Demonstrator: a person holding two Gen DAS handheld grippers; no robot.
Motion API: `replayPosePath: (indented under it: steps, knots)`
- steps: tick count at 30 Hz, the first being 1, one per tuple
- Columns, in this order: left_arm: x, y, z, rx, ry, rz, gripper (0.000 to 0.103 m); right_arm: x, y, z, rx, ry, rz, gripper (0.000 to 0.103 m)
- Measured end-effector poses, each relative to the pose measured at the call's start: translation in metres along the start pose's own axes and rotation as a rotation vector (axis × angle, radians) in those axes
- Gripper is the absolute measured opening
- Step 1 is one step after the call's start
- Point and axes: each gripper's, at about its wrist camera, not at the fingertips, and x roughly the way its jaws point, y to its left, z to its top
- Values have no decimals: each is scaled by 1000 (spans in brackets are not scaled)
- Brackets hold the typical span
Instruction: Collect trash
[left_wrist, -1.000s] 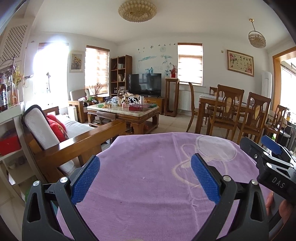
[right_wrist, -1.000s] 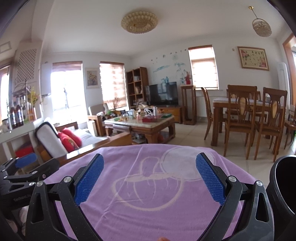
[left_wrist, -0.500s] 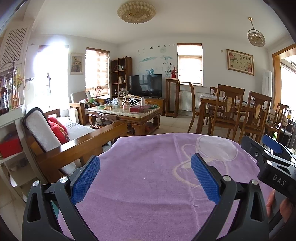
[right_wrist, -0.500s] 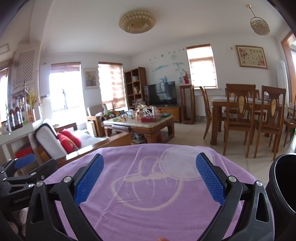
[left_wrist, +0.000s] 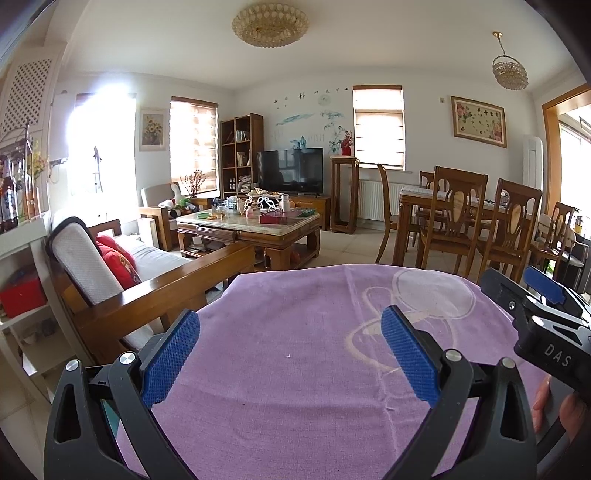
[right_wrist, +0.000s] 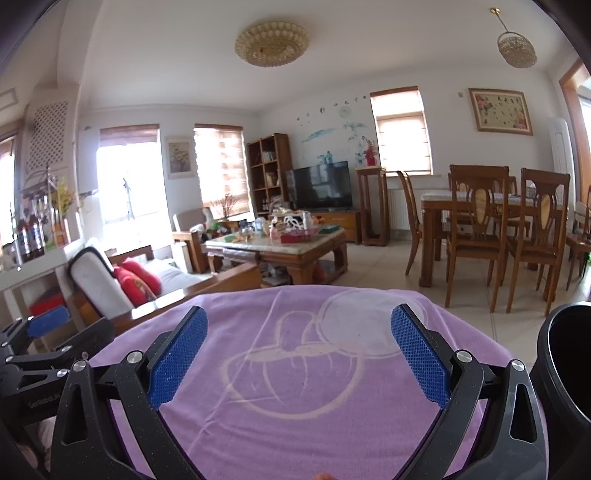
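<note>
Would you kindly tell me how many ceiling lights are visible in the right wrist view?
2: a wide flush light at ceiling centre, and a small hanging light at upper right. Others may lie outside the view.

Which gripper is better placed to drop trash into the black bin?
The right gripper. The black bin stands just at its right side, beside the purple cloth. The left gripper is farther away, with the right one between. Both are open and empty; no trash is visible.
</note>
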Motion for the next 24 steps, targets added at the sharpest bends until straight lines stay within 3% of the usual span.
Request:
replayPosePath:
  steps: [24]
  knots:
    - [0, 1, -1, 1, -2, 0, 98, 2, 2, 3, 2, 0, 0, 98]
